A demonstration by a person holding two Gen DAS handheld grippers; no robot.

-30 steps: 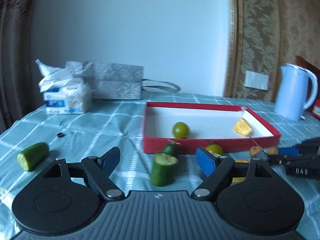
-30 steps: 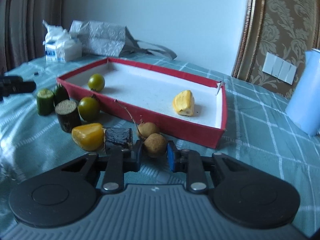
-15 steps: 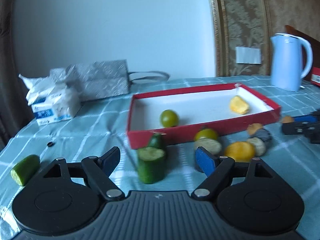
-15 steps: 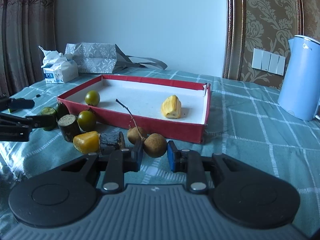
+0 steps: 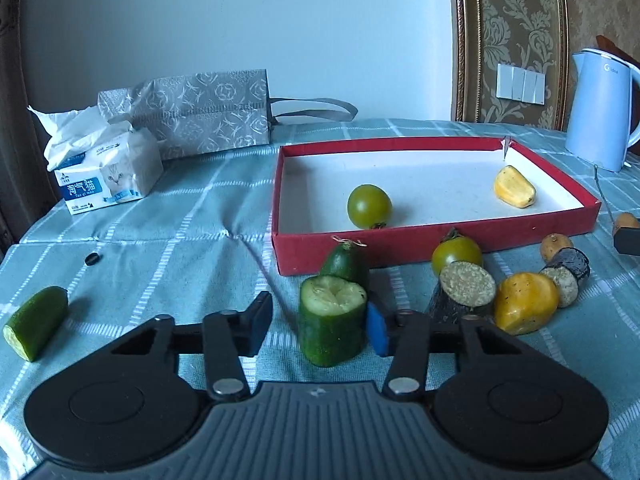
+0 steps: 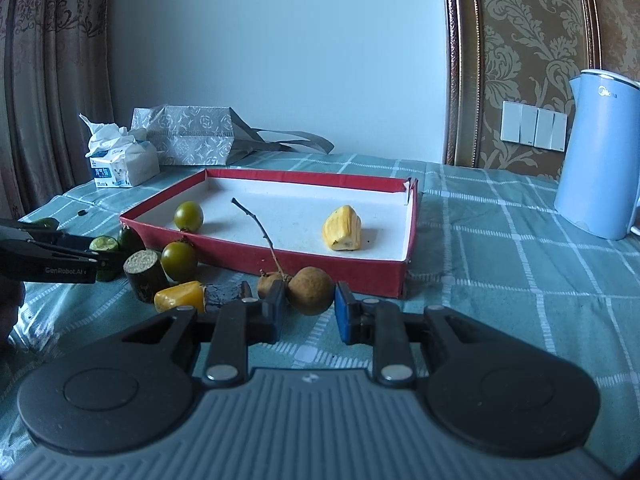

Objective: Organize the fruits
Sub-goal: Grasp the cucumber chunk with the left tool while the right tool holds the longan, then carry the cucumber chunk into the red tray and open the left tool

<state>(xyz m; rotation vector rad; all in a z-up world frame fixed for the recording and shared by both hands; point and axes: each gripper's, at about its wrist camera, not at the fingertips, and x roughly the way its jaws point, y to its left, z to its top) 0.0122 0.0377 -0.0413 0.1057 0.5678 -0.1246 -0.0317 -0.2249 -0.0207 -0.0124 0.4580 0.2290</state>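
A red tray (image 5: 436, 240) (image 6: 320, 262) holds a green tomato (image 5: 369, 206) and a yellow jackfruit piece (image 5: 514, 187). In front of it lie a cucumber stub (image 5: 333, 320), a cucumber end (image 5: 345, 263), a second green tomato (image 5: 456, 252), a dark cane piece (image 5: 464, 290), a yellow piece (image 5: 525, 302) and another cane piece (image 5: 568, 268). My left gripper (image 5: 318, 326) is open around the cucumber stub; the right pad touches it. My right gripper (image 6: 310, 312) is open around a brown longan (image 6: 310, 290) with a twig; a second longan (image 6: 269, 283) sits behind.
A cucumber half (image 5: 34, 322) lies far left on the checked cloth. A tissue pack (image 5: 108, 168), a grey gift bag (image 5: 204, 114) and a blue kettle (image 5: 602, 110) stand at the back. A small black bit (image 5: 92, 258) lies on the cloth.
My left gripper has closed in around the cucumber stub and narrowed. My right gripper, which was tight on the longan, has opened a little around it.
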